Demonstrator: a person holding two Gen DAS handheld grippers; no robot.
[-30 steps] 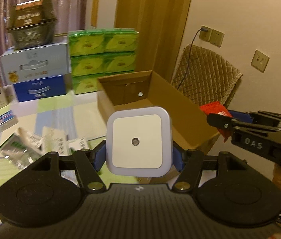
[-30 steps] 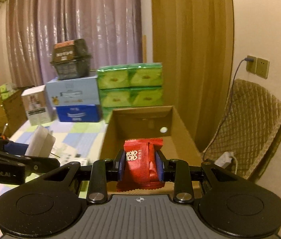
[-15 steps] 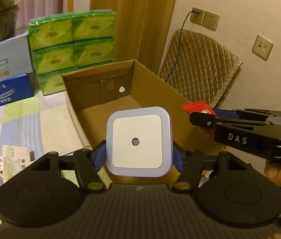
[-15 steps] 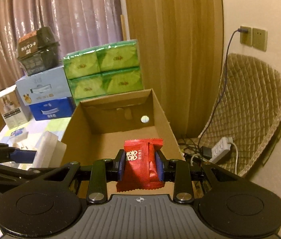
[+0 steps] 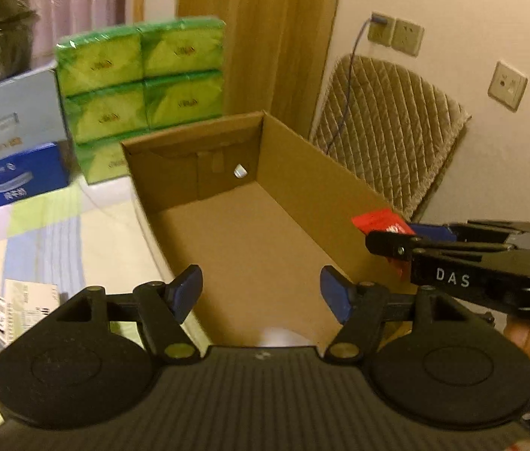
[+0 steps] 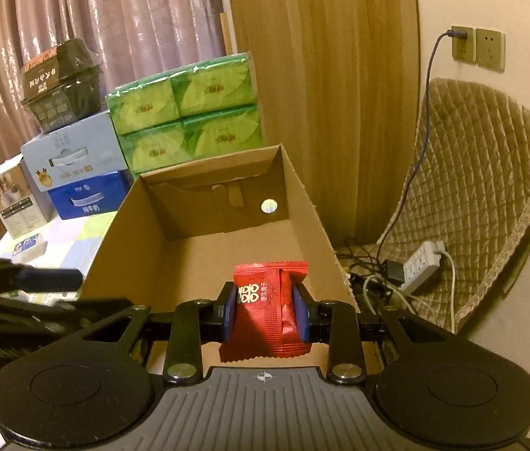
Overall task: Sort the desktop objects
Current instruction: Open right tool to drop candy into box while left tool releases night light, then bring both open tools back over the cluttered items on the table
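My left gripper (image 5: 261,293) gapes wide, empty, over the cardboard box (image 5: 313,180); my right gripper (image 6: 265,310) pinches the red snack packet (image 6: 268,312). Move it past the rim before letting go.

Cardboard box (image 5: 302,188) open-topped, floor bare; green tissue packs (image 5: 140,75) wall its far end

The cardboard box (image 6: 204,248) is plain brown corrugated board, matt, with a rough torn edge along its right wall. The red packet (image 6: 270,312) is thin crinkled plastic film with a slight sheen and crimped ends. The right tool (image 6: 265,312) is matt black plastic with shiny metal rivets and blue rubbery pads; the left tool (image 5: 261,293) looks the same. The green tissue packs (image 6: 189,112) wear glossy plastic wrap. The chair cushion (image 6: 483,173) is quilted tan cloth. The curtain (image 6: 76,18) has a soft sheen.
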